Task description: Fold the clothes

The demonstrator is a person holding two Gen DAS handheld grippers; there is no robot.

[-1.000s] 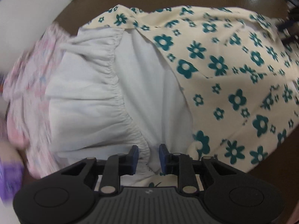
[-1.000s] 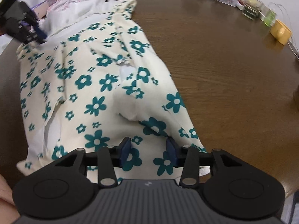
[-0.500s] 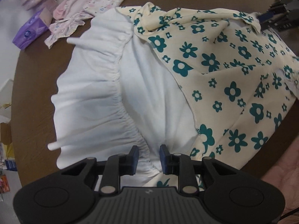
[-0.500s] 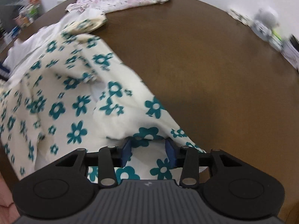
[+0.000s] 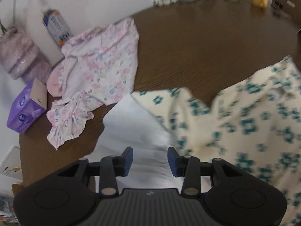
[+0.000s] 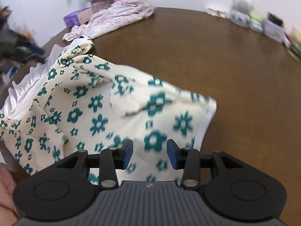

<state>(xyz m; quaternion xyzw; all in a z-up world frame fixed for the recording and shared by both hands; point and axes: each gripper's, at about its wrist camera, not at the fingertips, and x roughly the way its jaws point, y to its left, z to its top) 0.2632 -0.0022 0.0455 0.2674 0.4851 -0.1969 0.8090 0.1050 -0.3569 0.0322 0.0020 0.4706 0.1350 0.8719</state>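
A cream dress with teal flowers (image 6: 97,109) and a white ruffled lining (image 5: 135,128) lies on the brown round table (image 6: 216,60). In the left wrist view the dress (image 5: 254,122) is blurred at the right. My left gripper (image 5: 150,159) is open above the white lining, its jaws apart. My right gripper (image 6: 150,153) is open above the flowered cloth near its right edge, holding nothing. The left gripper shows as a dark blur at the far left of the right wrist view (image 6: 17,47).
A pink floral garment (image 5: 97,69) lies at the table's far left, also in the right wrist view (image 6: 116,17). A purple tissue box (image 5: 26,111), a carton (image 5: 57,26) and a pink roll (image 5: 18,56) stand beside it. Small items (image 6: 263,24) line the far edge.
Both grippers have opened and let go of the dress. Both have lifted and tilted up, so more of the table and the pink garment shows. The dress has dropped onto the table.
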